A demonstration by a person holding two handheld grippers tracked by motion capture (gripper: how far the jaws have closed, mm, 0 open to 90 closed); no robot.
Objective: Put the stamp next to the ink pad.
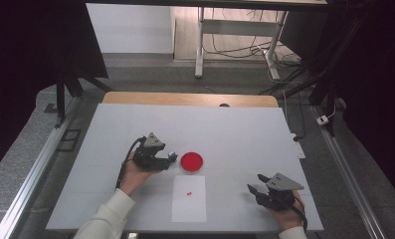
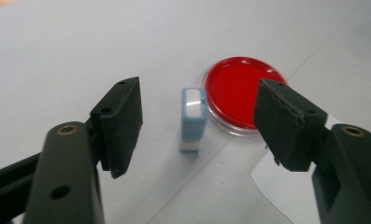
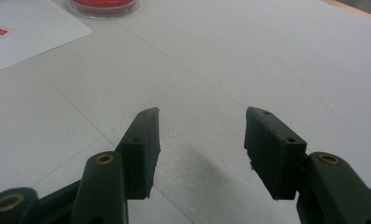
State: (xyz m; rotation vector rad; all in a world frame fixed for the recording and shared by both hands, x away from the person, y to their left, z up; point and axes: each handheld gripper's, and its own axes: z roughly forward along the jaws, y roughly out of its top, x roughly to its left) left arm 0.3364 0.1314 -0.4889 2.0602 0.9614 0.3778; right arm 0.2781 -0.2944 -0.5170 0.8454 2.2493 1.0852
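The left gripper (image 2: 199, 126) is wide open around the small blue stamp (image 2: 193, 119) — not touching. A crooked squeeze could tip it into the red ink dish (image 2: 237, 91). The right gripper (image 3: 202, 149) waits, open too.

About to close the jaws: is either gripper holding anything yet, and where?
Nothing held. The left gripper is open around the small blue rectangular stamp; the right gripper is open.

1. One red round dish (image 1: 191, 162) sat at the centre of the frame.
2. One small blue block (image 2: 193, 118) stood just left of the dish.
3. One white paper sheet (image 1: 189, 206) lay below the dish.
4. One tiny red mark (image 1: 189, 193) showed on that sheet.
5. Two grippers were in view: the left gripper (image 1: 169, 159) left of centre, the right gripper (image 1: 255, 184) at lower right.
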